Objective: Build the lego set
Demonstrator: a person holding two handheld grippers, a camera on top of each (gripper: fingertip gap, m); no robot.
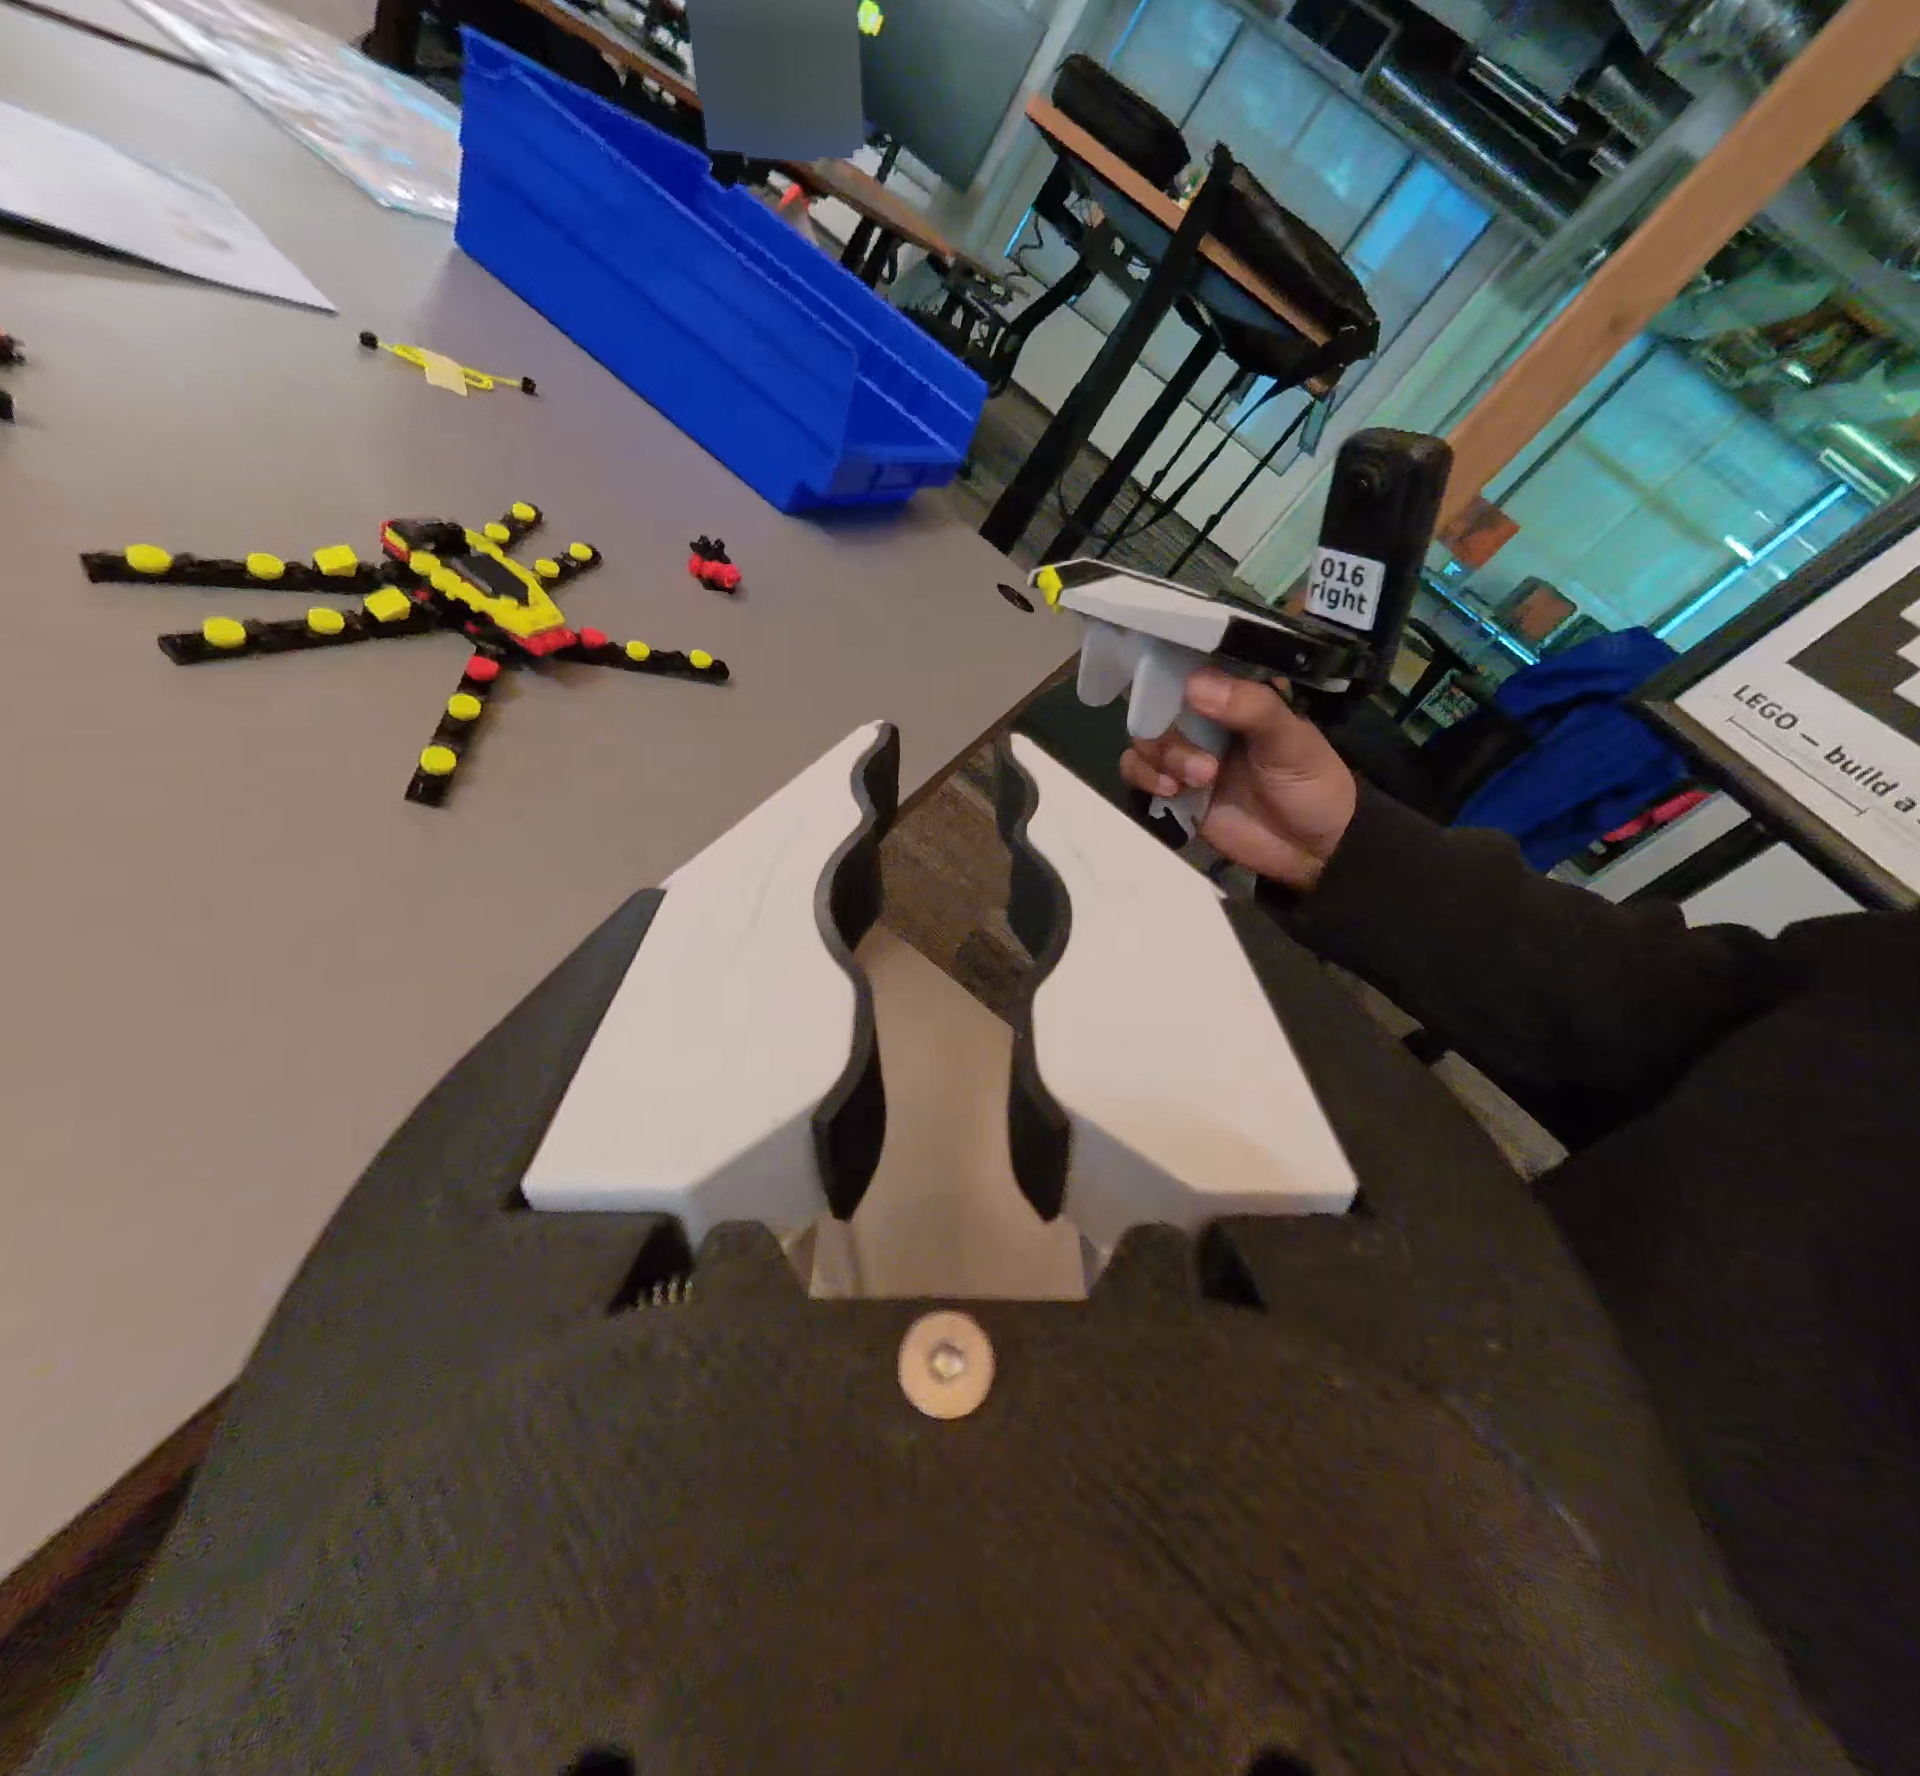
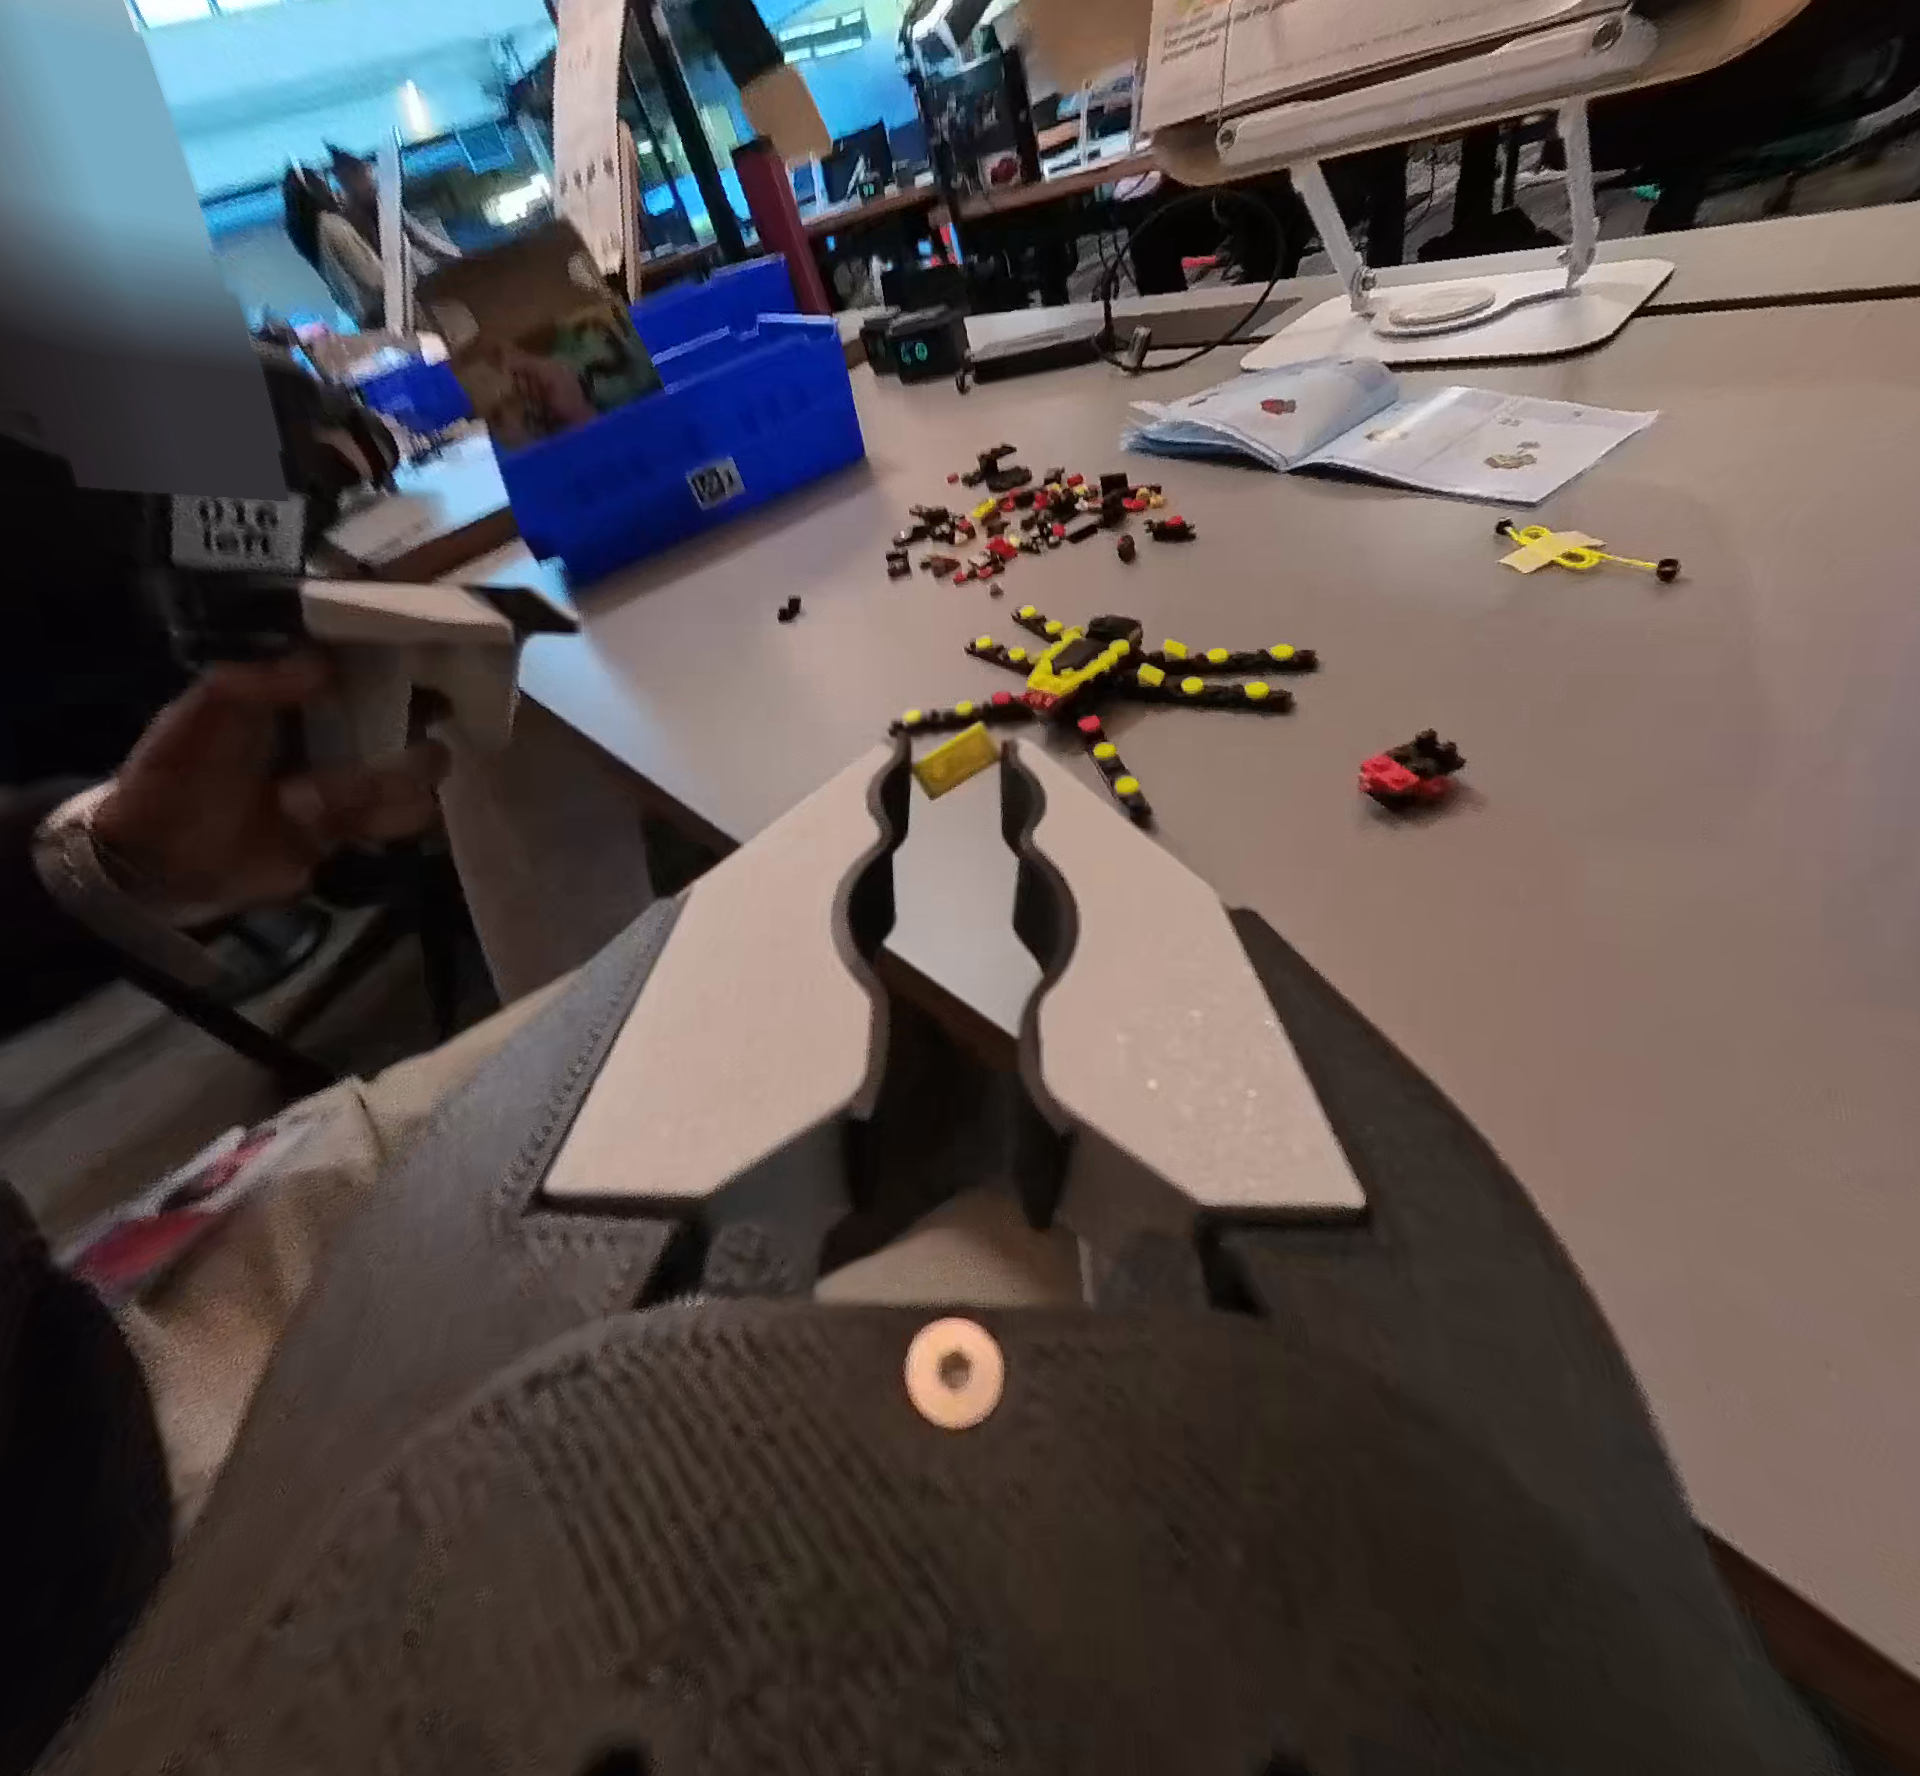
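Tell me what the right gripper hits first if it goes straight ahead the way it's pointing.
Likely the black-and-yellow lego model on the table. The right gripper, pinching a small yellow piece, points at the model's near legs; depth is unclear, but nothing else shows in between.

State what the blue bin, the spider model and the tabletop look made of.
Blue bin: moulded plastic, slight sheen, ribbed walls. Spider model: hard plastic bricks in black, yellow and red, glossy studs. Tabletop: smooth matte grey, probably laminate; its edge shows a brown core.
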